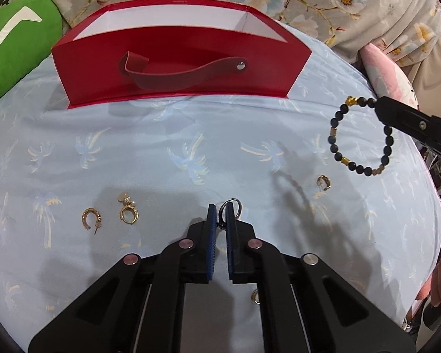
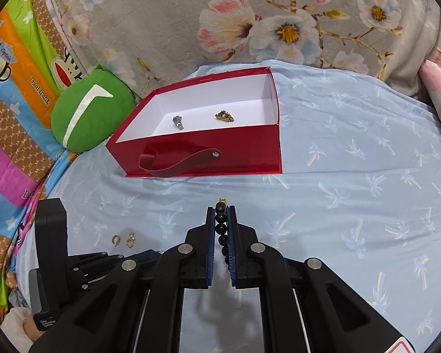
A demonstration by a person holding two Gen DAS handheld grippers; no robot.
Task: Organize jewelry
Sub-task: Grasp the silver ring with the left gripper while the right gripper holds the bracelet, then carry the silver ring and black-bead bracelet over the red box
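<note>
A red open box (image 1: 173,67) with a white inside stands at the back of the blue bedsheet; in the right wrist view the box (image 2: 244,153) holds a silver piece (image 2: 178,122) and a gold piece (image 2: 225,116). My left gripper (image 1: 220,210) is shut on a dark silver hoop earring (image 1: 233,207) just above the sheet. My right gripper (image 2: 221,213) is shut on a black beaded bracelet (image 2: 221,226), which hangs in the air at the right in the left wrist view (image 1: 338,111). Two gold earrings (image 1: 91,217) (image 1: 129,209) lie left of the left gripper, another (image 1: 324,181) lies to its right.
A green cushion (image 1: 11,47) lies left of the box. A floral blanket (image 2: 250,23) is bunched behind it and a pink pillow (image 1: 388,70) is at the right. The left gripper body (image 2: 61,264) shows at lower left of the right wrist view.
</note>
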